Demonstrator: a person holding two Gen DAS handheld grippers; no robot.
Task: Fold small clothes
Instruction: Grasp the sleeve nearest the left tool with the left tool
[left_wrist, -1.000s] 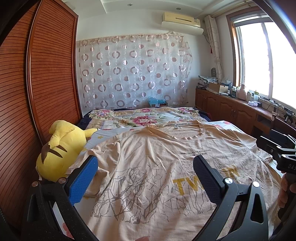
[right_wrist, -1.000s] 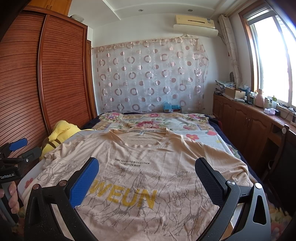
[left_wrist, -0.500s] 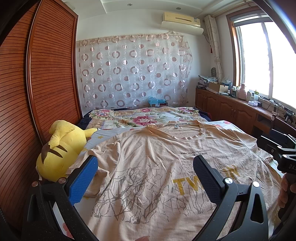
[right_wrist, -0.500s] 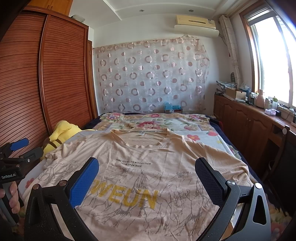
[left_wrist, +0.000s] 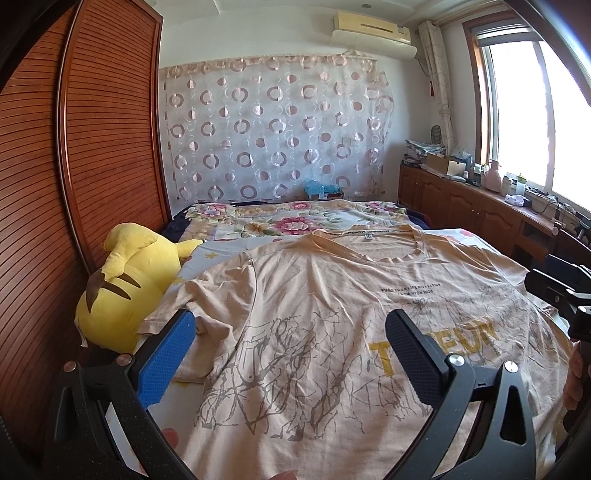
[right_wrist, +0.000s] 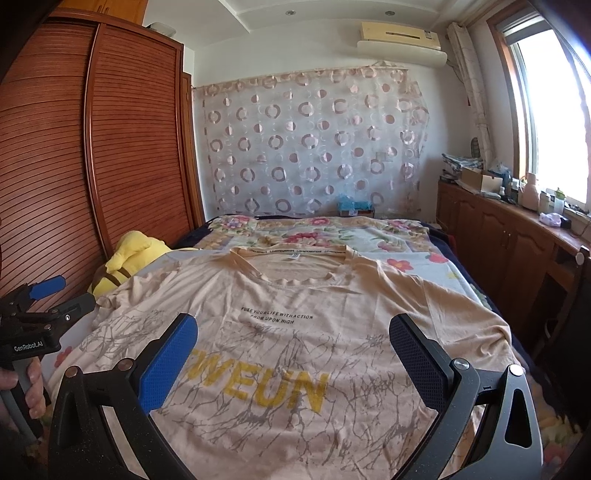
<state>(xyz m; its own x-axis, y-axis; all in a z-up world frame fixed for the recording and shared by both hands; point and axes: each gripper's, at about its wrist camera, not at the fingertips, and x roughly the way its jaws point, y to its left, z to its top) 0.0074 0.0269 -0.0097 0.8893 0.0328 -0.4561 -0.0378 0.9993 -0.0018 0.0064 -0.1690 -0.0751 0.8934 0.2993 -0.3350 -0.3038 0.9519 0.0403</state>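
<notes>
A beige T-shirt (left_wrist: 314, 314) with yellow letters and a grey line print lies spread flat, front up, on the bed, collar at the far end; it also shows in the right wrist view (right_wrist: 295, 332). My left gripper (left_wrist: 288, 332) is open and empty, held above the shirt's left half near the left sleeve. My right gripper (right_wrist: 293, 338) is open and empty above the shirt's chest print. Each gripper shows at the edge of the other's view: the right (left_wrist: 557, 291), the left (right_wrist: 48, 299).
A yellow plush toy (left_wrist: 125, 288) lies at the bed's left edge beside the wooden wardrobe (left_wrist: 74, 184). A floral bedspread (left_wrist: 295, 218) covers the far end. Wooden cabinets with clutter (right_wrist: 517, 229) run along the right under the window.
The right wrist view has tilted up slightly. The left gripper and the shirt have stayed still.
</notes>
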